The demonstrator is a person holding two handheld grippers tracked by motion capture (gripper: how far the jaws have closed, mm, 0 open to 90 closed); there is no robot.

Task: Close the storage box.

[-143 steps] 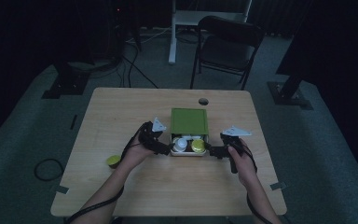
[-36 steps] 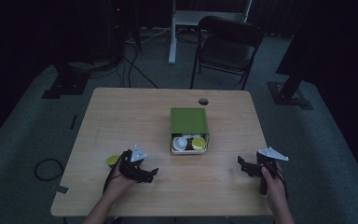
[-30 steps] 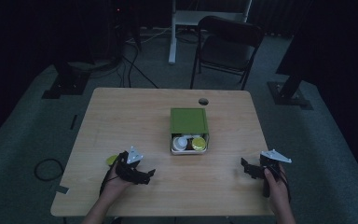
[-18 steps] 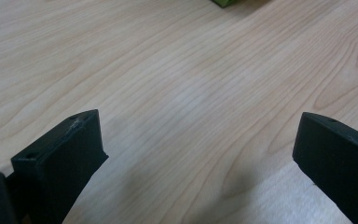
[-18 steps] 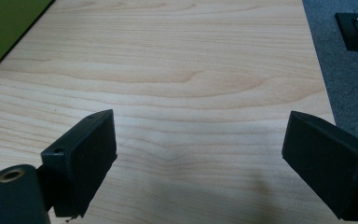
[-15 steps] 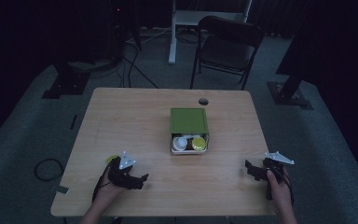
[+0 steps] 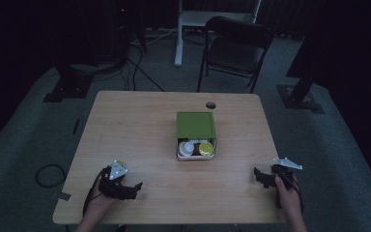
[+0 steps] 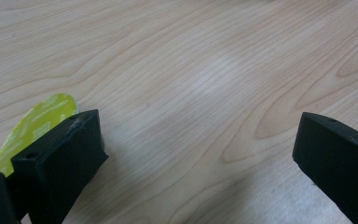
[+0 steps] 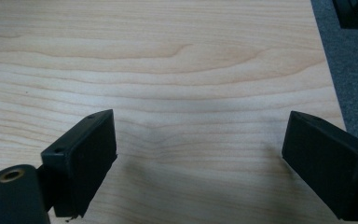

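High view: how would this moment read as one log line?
left gripper: open, beside flat yellow-green round lid | right gripper: open, empty | green-lidded box: untouched

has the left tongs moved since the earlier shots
Yes. The left tongs have pulled back from the green box toward the table's near left corner.

A dim recording studio or lab: a bare wooden bench (image 7: pixel 140 130) stands alone on grey carpet (image 7: pixel 24 145), ringed by black stand bases (image 7: pixel 70 89) and loose cables (image 7: pixel 142 67). A folding chair (image 7: pixel 236 48) and a white desk frame (image 7: pixel 186 29) wait behind it against dark curtains.
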